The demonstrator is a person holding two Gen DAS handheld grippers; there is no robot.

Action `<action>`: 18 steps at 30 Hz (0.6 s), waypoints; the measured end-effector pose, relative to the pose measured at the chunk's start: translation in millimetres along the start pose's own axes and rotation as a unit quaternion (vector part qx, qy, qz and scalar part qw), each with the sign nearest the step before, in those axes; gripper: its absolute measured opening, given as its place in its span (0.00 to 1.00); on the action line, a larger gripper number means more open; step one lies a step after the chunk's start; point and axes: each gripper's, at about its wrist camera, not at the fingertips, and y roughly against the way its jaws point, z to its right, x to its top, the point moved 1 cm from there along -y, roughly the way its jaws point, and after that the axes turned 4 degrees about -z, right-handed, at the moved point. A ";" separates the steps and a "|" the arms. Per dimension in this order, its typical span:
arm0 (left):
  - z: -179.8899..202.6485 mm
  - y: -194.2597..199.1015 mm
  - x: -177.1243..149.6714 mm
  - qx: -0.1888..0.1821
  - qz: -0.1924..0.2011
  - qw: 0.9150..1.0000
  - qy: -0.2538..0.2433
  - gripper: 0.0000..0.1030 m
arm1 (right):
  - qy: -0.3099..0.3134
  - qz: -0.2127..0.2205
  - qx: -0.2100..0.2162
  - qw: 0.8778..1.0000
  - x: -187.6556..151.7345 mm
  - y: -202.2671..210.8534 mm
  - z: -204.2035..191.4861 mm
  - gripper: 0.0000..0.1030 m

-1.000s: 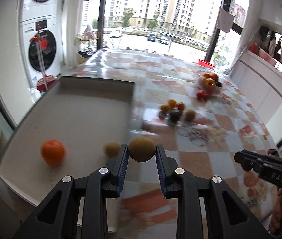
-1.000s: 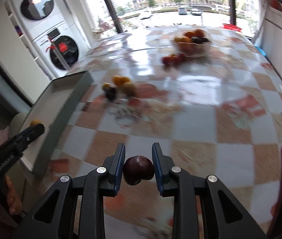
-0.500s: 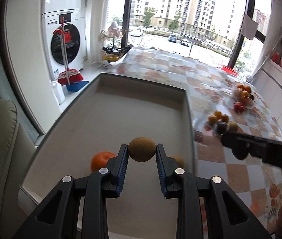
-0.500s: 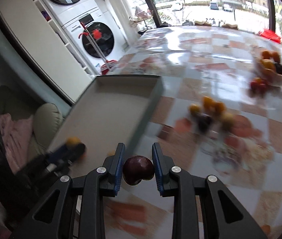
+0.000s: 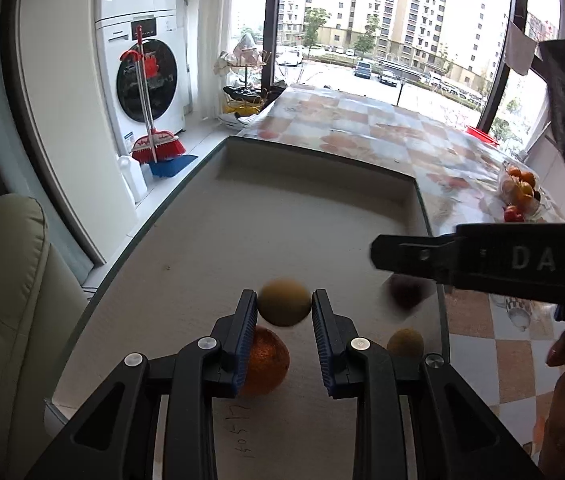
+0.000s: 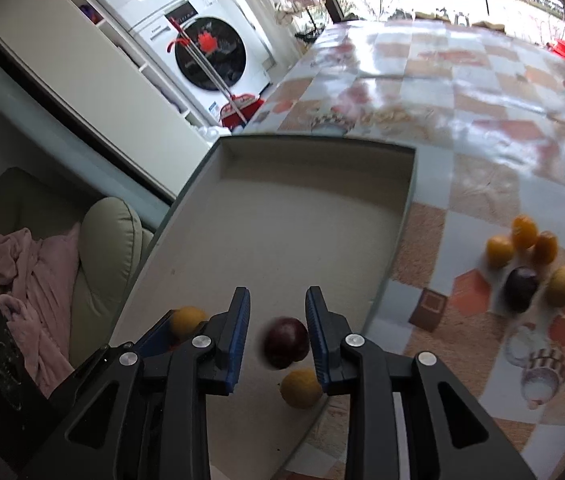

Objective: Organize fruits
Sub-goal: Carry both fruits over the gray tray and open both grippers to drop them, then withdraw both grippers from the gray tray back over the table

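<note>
We hold both tools over the shallow beige tray (image 5: 322, 216) at the edge of the checkered surface (image 6: 462, 80). Our left tool (image 5: 284, 312) is clenched on a round yellow-brown fruit (image 5: 284, 301), its blue pads pressing the fruit's two sides, just above an orange (image 5: 266, 360) that already lies on the tray floor. Our right tool (image 6: 278, 328) has just been spreading its jaws; the dark red plum (image 6: 285, 343) sits blurred between them with a clear gap on the left side, so we judge it released and dropping into the tray beside a small yellow fruit (image 6: 300, 388).

These fruits look light, round and smooth-skinned, so they will likely roll once let go; the tray wall should stop them. The plum is probably soft and may bruise under a hard squeeze, so we take such fruit across its widest part with gentle pressure. The yellow-brown one seems firmer and sits well centred in the pads. More fruit (image 6: 522, 248) waits in a cluster on the surface, well apart from the tray.
</note>
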 end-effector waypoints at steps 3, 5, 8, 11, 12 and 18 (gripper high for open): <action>6.2 2.5 -2.8 0.020 0.011 1.000 -0.011 1.00 | -0.007 -0.002 0.002 1.000 0.5 0.8 1.2 0.68; 3.5 12.8 -4.5 0.032 0.049 0.998 -0.006 1.00 | -0.006 0.004 0.004 1.000 0.8 5.7 1.4 0.74; 5.7 14.3 -3.0 0.026 0.036 0.999 -0.011 1.00 | -0.008 0.019 -0.015 1.000 2.1 15.0 4.5 0.83; 8.4 18.2 -2.7 0.030 0.036 0.999 -0.008 1.00 | -0.017 0.041 -0.042 0.998 -0.3 30.4 16.2 1.00; 9.6 19.8 -2.5 0.028 0.037 0.999 -0.007 1.00 | -0.019 0.051 -0.051 0.997 -2.6 36.4 21.4 1.00; 32.5 31.2 -3.6 0.001 0.039 0.999 -0.022 1.00 | -0.043 0.065 -0.125 0.989 -32.9 65.9 79.7 1.00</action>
